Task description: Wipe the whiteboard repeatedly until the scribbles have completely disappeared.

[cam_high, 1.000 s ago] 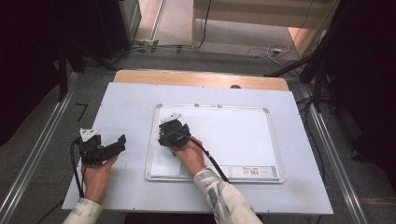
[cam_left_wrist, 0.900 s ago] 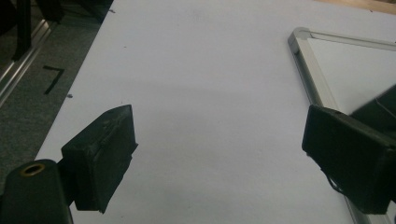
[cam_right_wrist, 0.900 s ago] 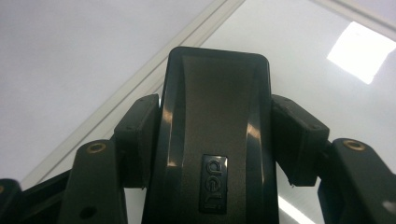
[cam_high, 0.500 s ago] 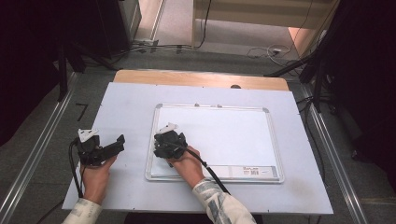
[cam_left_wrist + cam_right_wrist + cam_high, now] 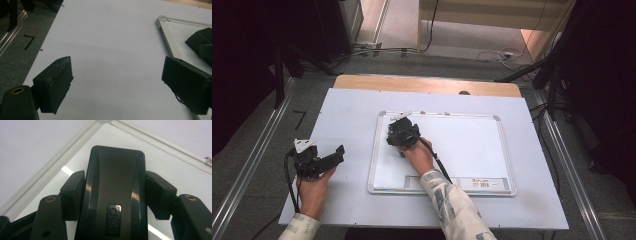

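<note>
A white whiteboard [image 5: 472,150] with a silver frame lies flat on the pale table. My right gripper [image 5: 401,131] is over the board's upper left corner, shut on a black board eraser [image 5: 115,192] with a small logo plate. The eraser's face is against the board surface [image 5: 120,137], close to the frame corner [image 5: 62,152]. My left gripper [image 5: 338,152] rests left of the board, jaws wide open and nothing between them [image 5: 117,72]. In the left gripper view, the board frame [image 5: 166,32] and the right gripper's dark body [image 5: 200,43] sit at the right.
A wooden strip [image 5: 427,84] runs along the table's far edge. Metal rails [image 5: 252,165] flank the table on both sides. A black tape mark [image 5: 29,41] is on the grey floor at left. A printed label [image 5: 482,183] sits on the board's lower frame.
The right hand slid the eraser toward the person along the board's left side, then back up toward the upper left corner. The left hand stayed put.
</note>
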Demonstrator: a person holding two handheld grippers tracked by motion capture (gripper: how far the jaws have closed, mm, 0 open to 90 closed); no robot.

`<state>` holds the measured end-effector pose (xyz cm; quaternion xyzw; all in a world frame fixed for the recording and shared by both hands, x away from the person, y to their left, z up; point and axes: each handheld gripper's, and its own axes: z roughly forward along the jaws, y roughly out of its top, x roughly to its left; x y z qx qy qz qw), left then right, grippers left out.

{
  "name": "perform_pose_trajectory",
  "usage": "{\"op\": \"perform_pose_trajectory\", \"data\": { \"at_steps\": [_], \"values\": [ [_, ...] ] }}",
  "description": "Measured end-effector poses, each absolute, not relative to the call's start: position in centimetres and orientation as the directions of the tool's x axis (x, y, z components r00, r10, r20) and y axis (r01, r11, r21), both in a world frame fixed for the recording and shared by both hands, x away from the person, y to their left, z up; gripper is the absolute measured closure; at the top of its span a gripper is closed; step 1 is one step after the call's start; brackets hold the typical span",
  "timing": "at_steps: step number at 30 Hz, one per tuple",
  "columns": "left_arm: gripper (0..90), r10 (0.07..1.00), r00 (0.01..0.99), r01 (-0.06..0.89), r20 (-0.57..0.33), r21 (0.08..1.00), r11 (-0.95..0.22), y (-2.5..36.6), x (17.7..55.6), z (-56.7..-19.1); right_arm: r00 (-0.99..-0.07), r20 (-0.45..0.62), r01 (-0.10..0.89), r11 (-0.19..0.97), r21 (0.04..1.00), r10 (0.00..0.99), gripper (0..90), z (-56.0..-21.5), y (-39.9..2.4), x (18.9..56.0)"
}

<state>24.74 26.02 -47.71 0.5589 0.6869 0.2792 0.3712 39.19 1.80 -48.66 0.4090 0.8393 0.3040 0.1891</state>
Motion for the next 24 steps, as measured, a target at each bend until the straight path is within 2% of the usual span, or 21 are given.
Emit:
{"op": "perform_pose_trajectory", "data": {
  "at_steps": [16,19,24],
  "values": [
    [10.0,0.975,-0.103,0.559,-0.197,0.799,0.220,26.1,24.5,-47.7,-0.473,-0.069,0.635,0.394,0.665,0.879,35.9,-48.4,-2.9,43.0],
    [10.0,0.975,-0.097,0.554,-0.199,0.803,0.219,26.0,24.5,-47.5,-0.454,-0.080,0.637,0.387,0.667,0.887,36.0,-48.4,-2.4,43.4],
    [10.0,0.976,-0.093,0.565,-0.197,0.797,0.214,25.9,24.9,-47.7,-0.480,-0.087,0.623,0.409,0.667,0.873,36.2,-48.5,0.3,43.8]
  ]
}}
